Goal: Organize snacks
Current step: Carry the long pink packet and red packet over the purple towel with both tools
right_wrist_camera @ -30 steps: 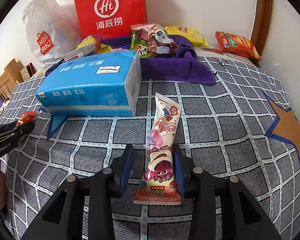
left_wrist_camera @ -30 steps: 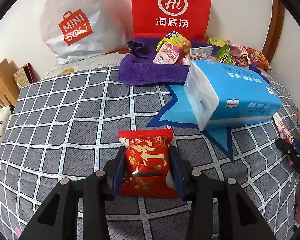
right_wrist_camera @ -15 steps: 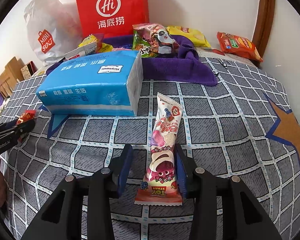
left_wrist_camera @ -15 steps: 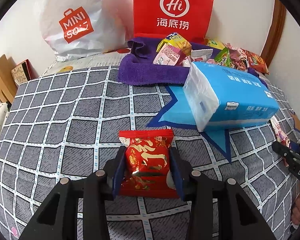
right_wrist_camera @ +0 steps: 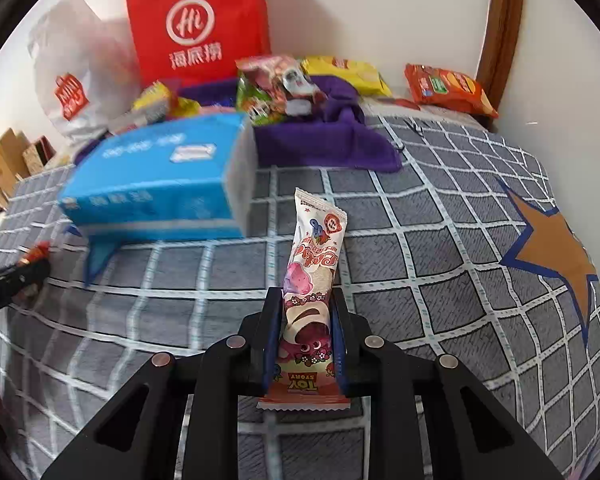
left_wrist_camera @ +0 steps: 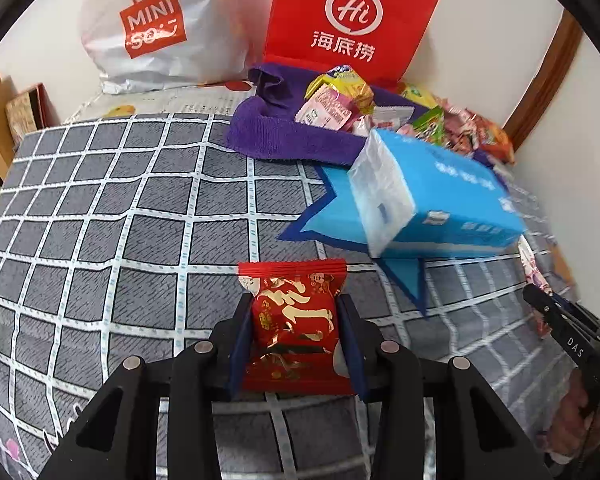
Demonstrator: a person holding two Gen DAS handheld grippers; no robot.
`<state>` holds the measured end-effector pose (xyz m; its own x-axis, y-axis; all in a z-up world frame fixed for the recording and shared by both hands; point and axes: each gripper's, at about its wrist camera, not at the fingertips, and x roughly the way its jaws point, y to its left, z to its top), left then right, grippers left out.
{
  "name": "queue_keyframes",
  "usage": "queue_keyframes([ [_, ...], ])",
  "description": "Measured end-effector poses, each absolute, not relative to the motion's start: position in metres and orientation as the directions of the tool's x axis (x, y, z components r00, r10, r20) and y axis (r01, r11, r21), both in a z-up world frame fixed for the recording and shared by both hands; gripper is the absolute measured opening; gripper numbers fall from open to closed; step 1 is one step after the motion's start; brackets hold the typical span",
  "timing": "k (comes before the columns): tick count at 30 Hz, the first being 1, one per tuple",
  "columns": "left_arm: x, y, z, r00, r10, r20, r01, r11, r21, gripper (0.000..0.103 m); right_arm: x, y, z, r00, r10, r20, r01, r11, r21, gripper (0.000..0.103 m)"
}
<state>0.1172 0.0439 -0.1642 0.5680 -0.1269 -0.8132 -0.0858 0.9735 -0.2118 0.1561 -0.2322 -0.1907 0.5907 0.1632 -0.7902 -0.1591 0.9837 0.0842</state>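
Blurred blue tissue pack (right_wrist_camera: 156,184) lettering

surface: bed (left_wrist_camera: 100,240) — grey checked cover | 12 o'clock: purple towel (left_wrist_camera: 268,140), red bag (left_wrist_camera: 352,20) | 1 o'clock: blue tissue pack (left_wrist_camera: 440,196) | 11 o'clock — white bag (left_wrist_camera: 156,28)

Count: 2 grippers, left gripper (left_wrist_camera: 296,332) and right gripper (right_wrist_camera: 306,332), 1 pkt each: red snack pkt (left_wrist_camera: 294,320), pink Toy Story pkt (right_wrist_camera: 312,280). 1 blue tissue pack (right_wrist_camera: 156,184). 2 bags: red (left_wrist_camera: 352,20), white (left_wrist_camera: 156,28). 1 purple towel (right_wrist_camera: 328,144). Loose snacks on towel: too piled to count.
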Motion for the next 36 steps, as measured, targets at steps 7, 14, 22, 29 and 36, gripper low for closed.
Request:
queue_keyframes([
  [7, 0.109, 0.049, -0.136, 0.561, -0.187, -0.806, -0.042, 0.966, -0.253, 0.038, 0.136, -0.226, -0.143, 0.655, 0.216, -0.724, -0.164, 0.976, 0.143, 0.023],
  [14, 0.110, 0.051, -0.091, 0.584, -0.193, -0.788, 0.010, 0.973, -0.231, 0.038, 0.130, -0.205, -0.100, 0.705, 0.242, -0.667, -0.195, 0.970, 0.147, 0.023],
  [22, 0.125, 0.062, -0.049, 0.616, -0.209, -0.760, 0.041, 0.971, -0.235, 0.038, 0.142, -0.185, -0.064, 0.735, 0.273, -0.621, -0.221, 0.962, 0.161, 0.023],
  [29, 0.144, 0.062, -0.028, 0.634, -0.215, -0.743, 0.050, 0.970, -0.237, 0.038, 0.159, -0.172, -0.047, 0.741, 0.264, -0.618, -0.231, 0.964, 0.134, 0.023],
  [36, 0.172, 0.056, -0.021, 0.643, -0.203, -0.739, 0.041, 0.972, -0.232, 0.038, 0.186, -0.163, -0.035, 0.733, 0.272, -0.623, -0.250, 0.960, 0.125, 0.023],
])
